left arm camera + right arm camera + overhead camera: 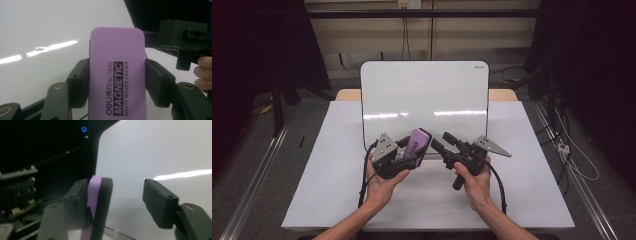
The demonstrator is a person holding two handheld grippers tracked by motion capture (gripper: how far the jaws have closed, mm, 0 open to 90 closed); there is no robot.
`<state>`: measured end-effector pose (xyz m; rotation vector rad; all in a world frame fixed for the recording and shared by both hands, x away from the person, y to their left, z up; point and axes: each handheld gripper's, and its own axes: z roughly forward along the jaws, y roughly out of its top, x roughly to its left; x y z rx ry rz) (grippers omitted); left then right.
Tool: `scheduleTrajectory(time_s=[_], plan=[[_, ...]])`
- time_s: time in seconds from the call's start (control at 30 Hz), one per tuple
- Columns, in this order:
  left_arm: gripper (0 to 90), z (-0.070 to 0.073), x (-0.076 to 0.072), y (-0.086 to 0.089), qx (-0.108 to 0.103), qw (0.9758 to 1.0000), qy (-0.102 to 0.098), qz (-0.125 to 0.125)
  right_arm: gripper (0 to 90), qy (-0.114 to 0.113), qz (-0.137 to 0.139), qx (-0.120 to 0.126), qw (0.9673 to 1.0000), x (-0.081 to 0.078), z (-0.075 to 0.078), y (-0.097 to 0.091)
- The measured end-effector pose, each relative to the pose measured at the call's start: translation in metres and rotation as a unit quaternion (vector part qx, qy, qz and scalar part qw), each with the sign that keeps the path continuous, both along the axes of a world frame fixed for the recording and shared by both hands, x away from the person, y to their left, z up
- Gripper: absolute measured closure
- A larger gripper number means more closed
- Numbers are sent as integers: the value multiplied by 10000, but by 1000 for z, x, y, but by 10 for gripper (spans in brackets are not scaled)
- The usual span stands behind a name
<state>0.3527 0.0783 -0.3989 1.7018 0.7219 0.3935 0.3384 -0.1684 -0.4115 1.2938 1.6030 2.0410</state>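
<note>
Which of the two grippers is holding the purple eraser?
The left gripper: its jaws clamp the purple eraser. The right gripper stands open and empty beside it.

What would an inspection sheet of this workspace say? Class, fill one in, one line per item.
Surface: white rectangular table top with a glossy white whiteboard lying on it; board looks unmarked.
Job's things: purple magnetic whiteboard eraser with a black felt layer, held above the board's near edge.
Clutter: nothing seen.
Grippers: left gripper shut on the eraser, one jaw on each long side; right gripper open, jaws apart beside the eraser.
Cables: a black cable trails from the right gripper; another from the left.
Surroundings: dark frames at both sides, wall sockets behind, loose leads on the floor at right.
</note>
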Motion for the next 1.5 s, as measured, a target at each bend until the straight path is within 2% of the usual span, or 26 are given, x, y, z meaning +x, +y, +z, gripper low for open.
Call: scheduleTrajectory(time_s=[0.07, 0.13, 0.37, 0.47, 0.57, 0.67, 0.77, 0.87, 0.93, 0.97, 1.07, 1.13, 1.17, 1.3, 1.4, 1.47, 1.5], plan=[[412, -1, 0, -1, -14, 10000, -6, -11, 421, 59, 13, 191, 9998, 2, -1, 2], [412, -1, -1, -2, -5, 10000, -9, -17, 445, 113, 57, 266, 9996, 3, -1, 5], [412, -4, -1, -5, 18, 10000, -18, -40, 528, 244, 174, 307, 9991, 3, -4, 12], [412, -5, -1, -7, 29, 10000, -47, -34, 621, 260, 231, 306, 9989, 5, -5, 11], [412, -6, 0, -8, 45, 10000, -20, -22, 636, 337, 236, 348, 9985, 6, -6, 12], [412, -5, -1, -10, 72, 9999, -89, 16, 639, 351, 250, 360, 9984, 6, -6, 11], [411, -6, 0, -10, -1, 10000, -18, -34, 650, 286, 208, 294, 9989, 5, -5, 10], [409, -7, -1, -11, 25, 10000, -33, -40, 665, 217, 209, 168, 9994, 3, -4, 10], [405, -7, 0, -11, 18, 10000, 26, -78, 670, 191, 210, 117, 9995, 2, -4, 10], [392, -7, 0, -11, 57, 9999, 52, -75, 672, 164, 210, 93, 9996, 2, -4, 10], [259, -10, 1, -12, 167, 9997, 154, -79, 676, 118, 162, 60, 9998, 2, -3, 8], [221, -11, 1, -12, 349, 9992, 175, -89, 677, 89, 81, 37, 9999, 3, -1, 4], [204, -11, 1, -13, 370, 9991, 179, -72, 678, 57, 52, -3, 10000, 4, -1, 1], [164, -10, 2, -10, 357, 9992, 184, -67, 680, 18, -46, -211, 9998, 5, 0, -7], [150, -8, 1, -5, 433, 9987, 219, -134, 682, -25, -63, -339, 9994, 4, 2, -11], [147, -8, 2, -1, 444, 9983, 333, -184, 684, -31, -109, -397, 9991, 3, 3, -15], [144, -7, 2, 1, 497, 9982, 313, -153, 684, -40, -133, -442, 9989, 3, 4, -16]])
